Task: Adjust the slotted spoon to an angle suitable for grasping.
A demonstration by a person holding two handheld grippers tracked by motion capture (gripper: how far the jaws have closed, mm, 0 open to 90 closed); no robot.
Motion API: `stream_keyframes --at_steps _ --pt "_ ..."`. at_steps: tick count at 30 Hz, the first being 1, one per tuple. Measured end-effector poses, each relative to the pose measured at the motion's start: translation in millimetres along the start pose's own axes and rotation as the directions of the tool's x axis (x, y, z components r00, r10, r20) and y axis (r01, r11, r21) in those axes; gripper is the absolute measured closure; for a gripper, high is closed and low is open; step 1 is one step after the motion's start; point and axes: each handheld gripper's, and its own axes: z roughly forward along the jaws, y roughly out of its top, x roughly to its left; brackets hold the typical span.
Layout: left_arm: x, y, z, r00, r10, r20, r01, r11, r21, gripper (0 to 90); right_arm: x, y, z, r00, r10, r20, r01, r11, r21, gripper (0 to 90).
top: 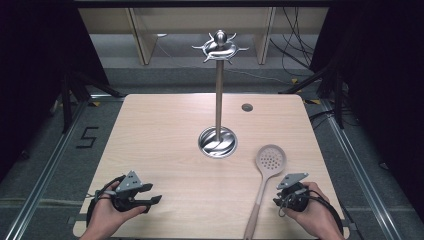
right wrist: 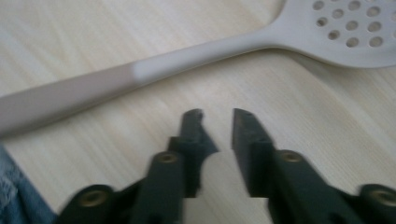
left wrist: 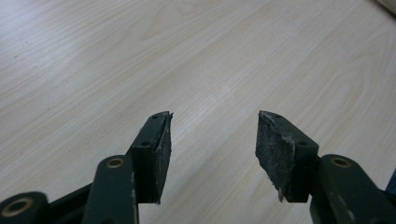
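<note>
Here: floor mark "5"; left gripper spread, right gripper slightly parted, both empty.

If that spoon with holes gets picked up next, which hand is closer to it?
The right. The right gripper sits beside the slotted spoon, jaws slightly apart facing its handle. The left gripper is across the table, over bare wood.

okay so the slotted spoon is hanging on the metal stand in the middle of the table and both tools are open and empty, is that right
Not quite. The slotted spoon is not hanging on the metal stand; it lies flat on the table, beside the right tool, as the high view shows. The rest holds: the left tool and the right tool are open and empty.
</note>
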Motion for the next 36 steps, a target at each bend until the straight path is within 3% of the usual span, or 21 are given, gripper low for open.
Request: stream_keyframes --at_steps 3,7,10,12,14,15,18,19,20,22,27,28,29,30,31,32,33,34,35,36 --pt "0.5 -0.5 0.7 1.0000 0.007 -0.004 -0.007 0.9999 0.013 45.2 7.6 5.5 -4.0 0.9987 -0.047 -0.020 0.048 0.998 0.052 90.0" --pt "1.3 -0.7 -0.1 0.9999 0.011 -0.002 -0.011 0.9999 0.010 45.4 16.9 10.1 -0.6 0.9945 -0.090 -0.052 0.096 0.989 0.114 90.0" --pt "0.8 -1.4 0.2 0.9999 -0.017 0.000 0.017 0.9998 0.007 45.6 24.0 14.5 2.8 0.9888 -0.108 -0.103 0.127 0.971 0.201 90.0" --pt "2.1 -1.0 -0.1 1.0000 0.005 0.005 -0.005 0.9999 0.012 45.7 26.4 18.1 7.0 0.9801 -0.130 -0.150 0.164 0.955 0.248 90.0" --pt "0.9 -1.4 0.0 0.9999 -0.015 0.001 0.015 0.9998 0.010 45.8 30.2 21.1 10.7 0.9709 -0.144 -0.191 0.198 0.933 0.301 90.0" --pt "0.6 -1.2 -0.5 0.9999 -0.013 0.002 0.013 0.9999 0.009 45.8 31.5 22.2 12.4 0.9640 -0.166 -0.208 0.226 0.924 0.309 90.0" --pt "0.3 -0.7 -0.2 0.9997 -0.023 0.012 0.023 0.9997 0.003 45.9 37.8 23.7 16.0 0.9530 -0.183 -0.242 0.257 0.910 0.326 90.0" --pt "1.7 -0.9 0.1 0.9999 -0.009 0.005 0.009 0.9999 0.011 45.9 39.8 24.2 16.3 0.9498 -0.183 -0.254 0.264 0.905 0.333 90.0" --pt "1.2 -0.9 0.2 0.9999 -0.015 0.008 0.015 0.9999 0.008 45.9 39.6 24.2 17.6 0.9420 -0.203 -0.268 0.287 0.900 0.328 90.0" --pt "1.0 -1.1 0.2 0.9999 -0.014 0.009 0.014 0.9998 0.011 46.0 41.8 25.1 19.8 0.9360 -0.232 -0.265 0.312 0.894 0.320 90.0" --pt "1.0 -0.4 -1.2 0.9999 0.008 0.011 -0.008 0.9999 0.008 46.0 49.1 31.2 20.1 0.9242 -0.240 -0.297 0.332 0.890 0.312 90.0" --pt "1.1 -0.5 -1.2 0.9999 0.008 0.011 -0.008 0.9999 0.009 46.1 47.1 31.6 23.1 0.9147 -0.280 -0.292 0.364 0.883 0.296 90.0" --pt "0.8 -0.7 -0.4 0.9999 -0.001 0.015 0.001 1.0000 0.002 46.1 51.6 32.6 21.4 0.9224 -0.240 -0.303 0.334 0.889 0.314 90.0" --pt "1.4 -0.7 -0.5 1.0000 0.003 0.006 -0.003 1.0000 0.007 46.1 47.7 33.1 25.8 0.9010 -0.302 -0.312 0.391 0.875 0.284 90.0" --pt "1.8 -0.5 -0.8 1.0000 0.008 0.006 -0.008 0.9999 0.009 46.1 55.4 33.8 21.6 0.9336 -0.213 -0.288 0.308 0.888 0.342 90.0" --pt "0.2 -1.0 -0.1 0.9997 -0.020 0.012 0.020 0.9998 0.003 46.1 55.5 35.3 22.8 0.9270 -0.221 -0.303 0.320 0.886 0.334 90.0" --pt "0.7 -0.9 -0.2 0.9999 -0.013 0.008 0.013 0.9999 0.007 46.1 55.6 36.0 23.9 0.9199 -0.238 -0.312 0.335 0.890 0.310 90.0" --pt "0.9 -0.6 -0.3 0.9999 -0.004 0.013 0.004 1.0000 0.004 46.1 55.6 37.6 25.9 0.9098 -0.250 -0.331 0.353 0.885 0.303 90.0" --pt "0.6 -0.6 -0.2 0.9999 -0.003 0.016 0.003 1.0000 -0.001 46.1 56.4 39.0 27.3 0.9128 -0.244 -0.327 0.350 0.881 0.319 90.0" --pt "1.2 -0.5 -0.9 0.9999 0.006 0.015 -0.006 0.9999 0.008 46.1 55.0 40.1 28.3 0.9016 -0.264 -0.342 0.372 0.877 0.303 90.0"
